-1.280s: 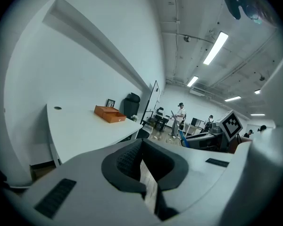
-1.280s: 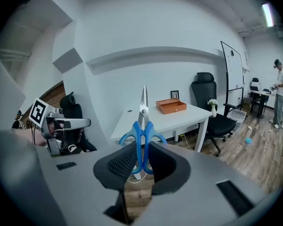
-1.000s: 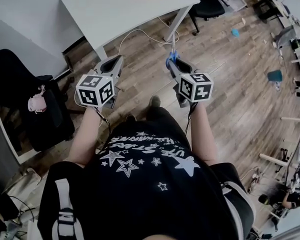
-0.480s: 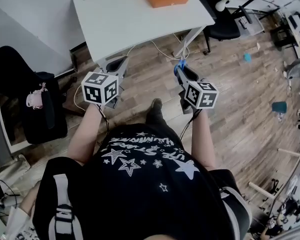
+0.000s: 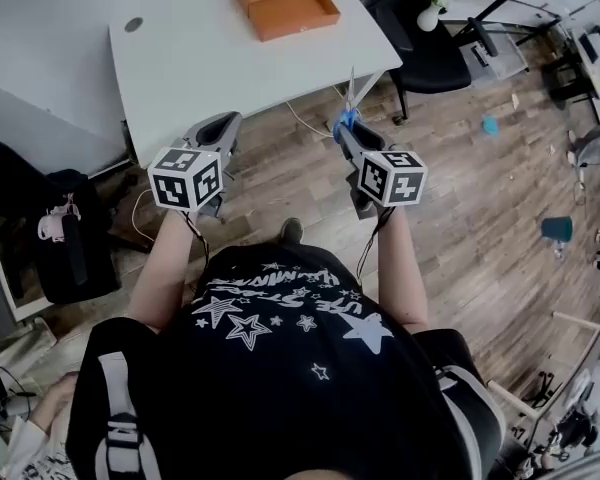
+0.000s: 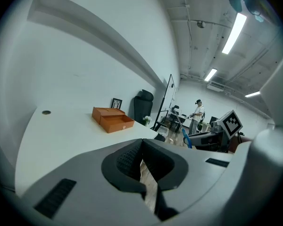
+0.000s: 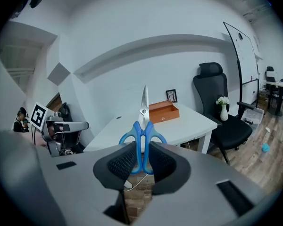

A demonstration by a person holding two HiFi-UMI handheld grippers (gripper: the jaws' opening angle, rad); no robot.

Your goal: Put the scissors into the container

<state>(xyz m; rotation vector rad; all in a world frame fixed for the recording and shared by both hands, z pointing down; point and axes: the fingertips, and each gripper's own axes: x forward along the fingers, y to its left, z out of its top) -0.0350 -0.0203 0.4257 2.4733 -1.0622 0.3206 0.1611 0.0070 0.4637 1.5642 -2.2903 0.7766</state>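
1. One person in a black shirt printed with white stars stands on the wooden floor [image 5: 460, 198] and holds two grippers out in front, one in each hand.
2. The left gripper [image 5: 220, 126] is at the left, just before the near edge of the counter [image 5: 210, 78]. Its jaws are closed together with nothing between them [image 6: 141, 149].
3. The right gripper [image 5: 344, 136] is at the right, over the floor and near the counter's near right corner. Its jaws are clamped on the blue handles of the one pair of scissors [image 5: 347, 108].
4. In the right gripper view [image 7: 142, 160] the scissors [image 7: 144, 121] stand upright. Their blades are closed and point up and away from the gripper.
5. There is one white counter, and its top is bare apart from one small round hole [image 5: 133, 25] at the far left.
6. One orange container [image 5: 285, 3] sits at the far right of the counter, open at the top. It is well apart from the scissors, and shows in both gripper views [image 6: 112, 119] [image 7: 163, 112].
7. One black office chair [image 5: 425, 43] stands right of the counter. One white vase of flowers [image 5: 436, 6] is by its seat.
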